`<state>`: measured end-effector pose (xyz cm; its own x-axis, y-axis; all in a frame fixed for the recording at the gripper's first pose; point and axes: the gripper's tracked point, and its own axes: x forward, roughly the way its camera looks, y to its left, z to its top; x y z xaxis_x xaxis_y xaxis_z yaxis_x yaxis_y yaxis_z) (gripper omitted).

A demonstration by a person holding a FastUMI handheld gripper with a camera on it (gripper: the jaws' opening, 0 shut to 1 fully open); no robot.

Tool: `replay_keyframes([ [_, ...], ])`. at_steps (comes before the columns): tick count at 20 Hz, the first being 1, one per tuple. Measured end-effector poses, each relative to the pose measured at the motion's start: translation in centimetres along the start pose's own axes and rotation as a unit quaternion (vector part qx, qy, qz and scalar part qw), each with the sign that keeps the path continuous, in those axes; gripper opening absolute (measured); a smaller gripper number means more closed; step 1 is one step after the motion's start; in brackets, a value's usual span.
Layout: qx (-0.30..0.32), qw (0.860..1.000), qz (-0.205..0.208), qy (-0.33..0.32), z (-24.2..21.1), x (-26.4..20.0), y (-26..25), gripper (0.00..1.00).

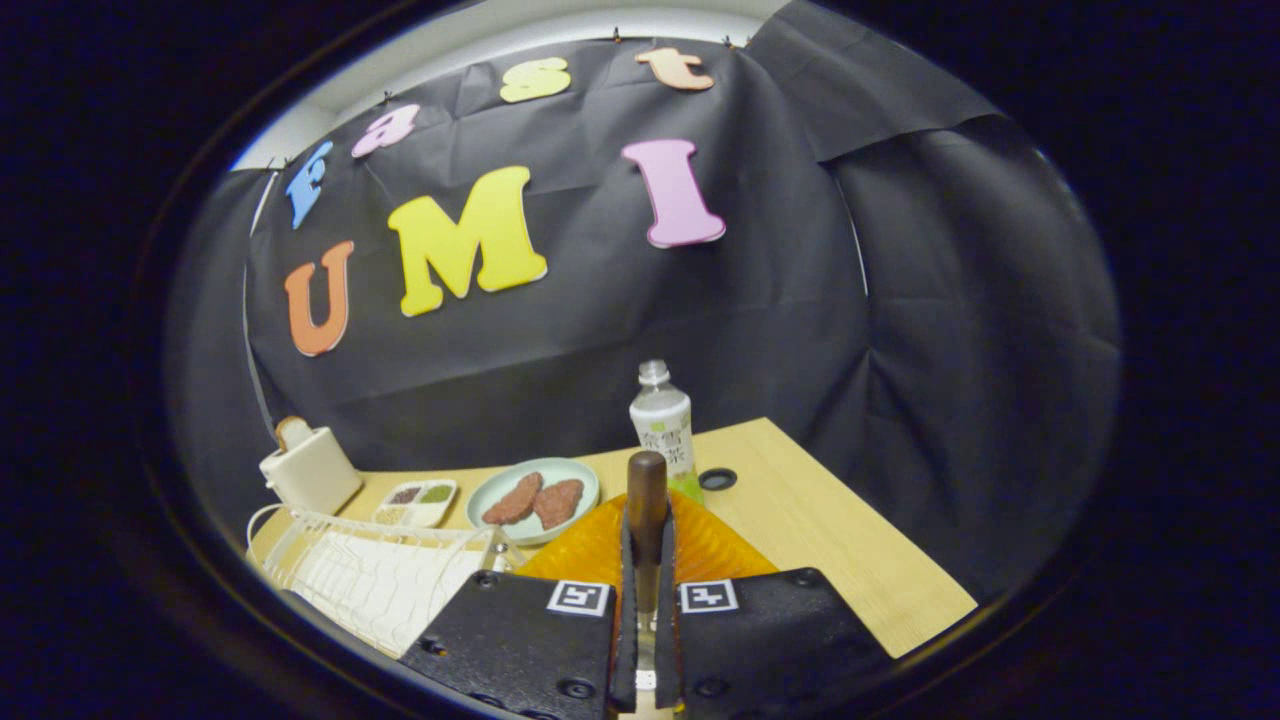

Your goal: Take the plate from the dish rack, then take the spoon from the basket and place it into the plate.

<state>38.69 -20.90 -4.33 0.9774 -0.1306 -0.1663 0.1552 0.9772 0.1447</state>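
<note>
I have the jaws (646, 600) clamped on one wooden-handled spoon (647, 500), its handle standing upright above one orange plate (700, 545) on the bench (800, 510). Beyond sit one green dish (535, 485) holding two brown patties (535, 500), one bottle (662, 420), one white dish rack (375, 575) and one seasoning tray (417, 500).

Two broad, flat blocks with a pebbled surface make up the hand-held gripper (646, 600). Each block is marked near its inner top corner with a square black-and-white tag. Round screw heads are set along the blocks' edges and lower corners.
</note>
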Motion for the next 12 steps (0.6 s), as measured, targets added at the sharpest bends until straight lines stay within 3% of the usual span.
replay_keyframes([
  [5,-0.002,0.999,0.003,-0.051,3.5,-5.9,1.1,0.12],
  [12,-0.007,0.998,0.034,-0.052,2.0,-16.3,4.8,0.12],
])
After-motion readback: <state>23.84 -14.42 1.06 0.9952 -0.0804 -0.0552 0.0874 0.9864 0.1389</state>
